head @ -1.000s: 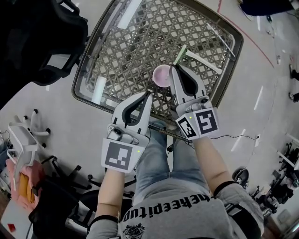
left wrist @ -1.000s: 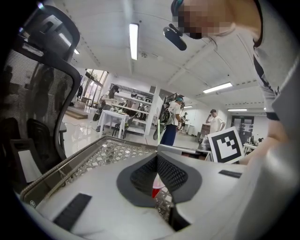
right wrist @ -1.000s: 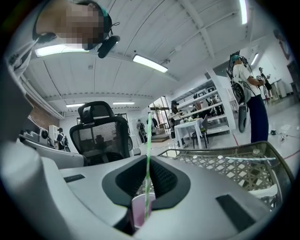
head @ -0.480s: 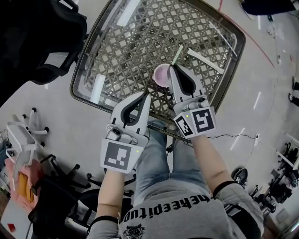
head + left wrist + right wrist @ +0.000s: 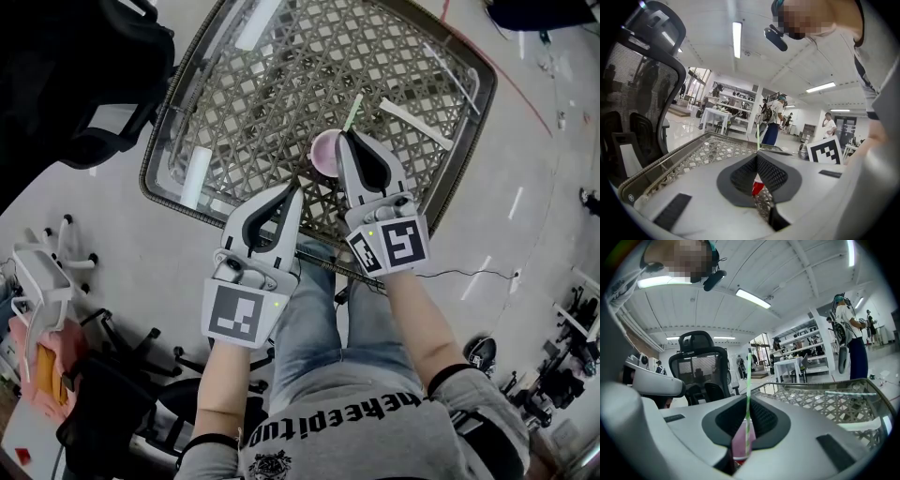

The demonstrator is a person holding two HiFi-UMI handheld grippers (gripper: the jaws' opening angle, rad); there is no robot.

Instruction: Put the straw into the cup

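A pink cup [image 5: 324, 152] stands on the glass lattice table [image 5: 244, 112] near its front edge. My right gripper [image 5: 345, 136] is at the cup's right rim, shut on a green-and-white striped straw [image 5: 354, 109] that sticks up beyond the fingertips. In the right gripper view the straw [image 5: 748, 394] runs upright through the shut jaws and down across the pink cup [image 5: 739, 442]. Whether its lower end is inside the cup cannot be told. My left gripper [image 5: 297, 188] is shut with nothing in it, just short of the cup [image 5: 758, 187].
A paper-wrapped straw [image 5: 411, 123] lies right of the cup, and another [image 5: 452, 81] is near the table's right rim. A white cylinder [image 5: 196, 176] lies at the left front. A black office chair [image 5: 84, 75] stands left of the table.
My right gripper with the straw has shifted slightly left, closer over the cup. The left gripper and the cup have stayed where they were.
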